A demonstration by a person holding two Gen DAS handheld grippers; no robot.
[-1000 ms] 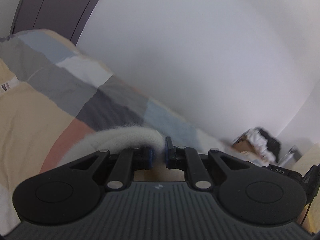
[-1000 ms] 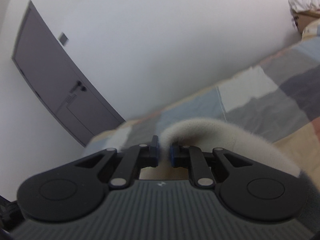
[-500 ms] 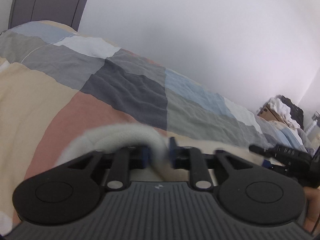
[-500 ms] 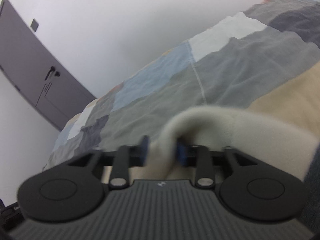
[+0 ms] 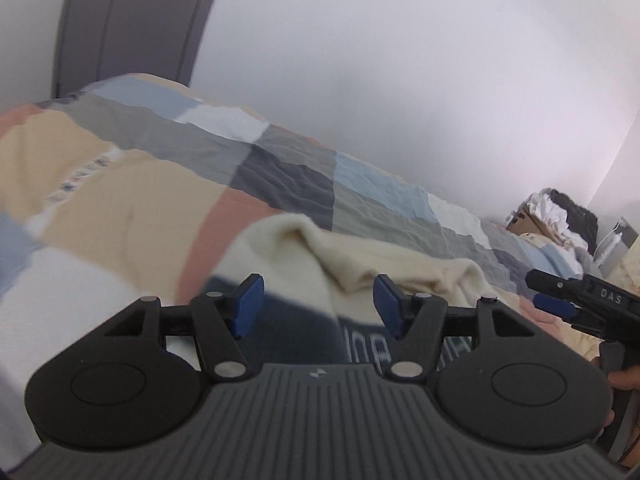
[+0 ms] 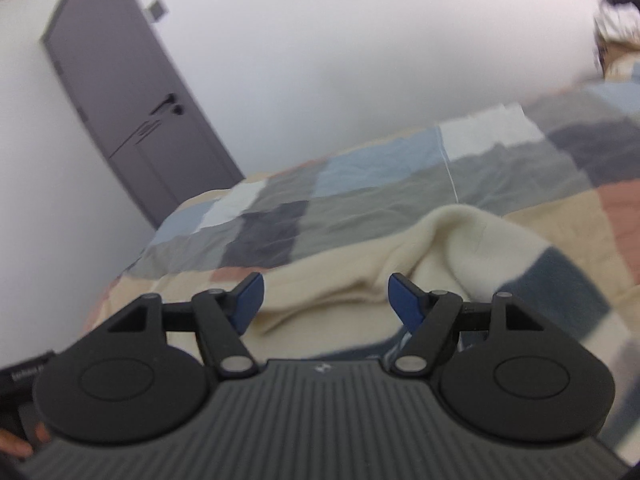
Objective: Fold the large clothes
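A cream fleece garment (image 5: 360, 256) with a dark navy panel and pale lettering lies on the patchwork bedspread (image 5: 280, 184). Its folded edge rests just beyond my left gripper (image 5: 318, 304), whose jaws are opening with nothing pressed between the blue pads (image 5: 248, 300). In the right wrist view the same cream garment (image 6: 460, 240) humps up ahead of my right gripper (image 6: 326, 300), also opening and clear of the cloth. The right gripper's tip (image 5: 560, 300) shows at the right edge of the left wrist view.
A grey door (image 6: 132, 112) stands at the head end of the bed, by a white wall. A cardboard box piled with clothes (image 5: 552, 216) sits past the foot of the bed. A person's hand (image 5: 624, 384) holds the right tool.
Both grippers were shut on the cream garment's edge and held it lifted. They have opened and let it drop onto the bed, and both have drawn back from it.
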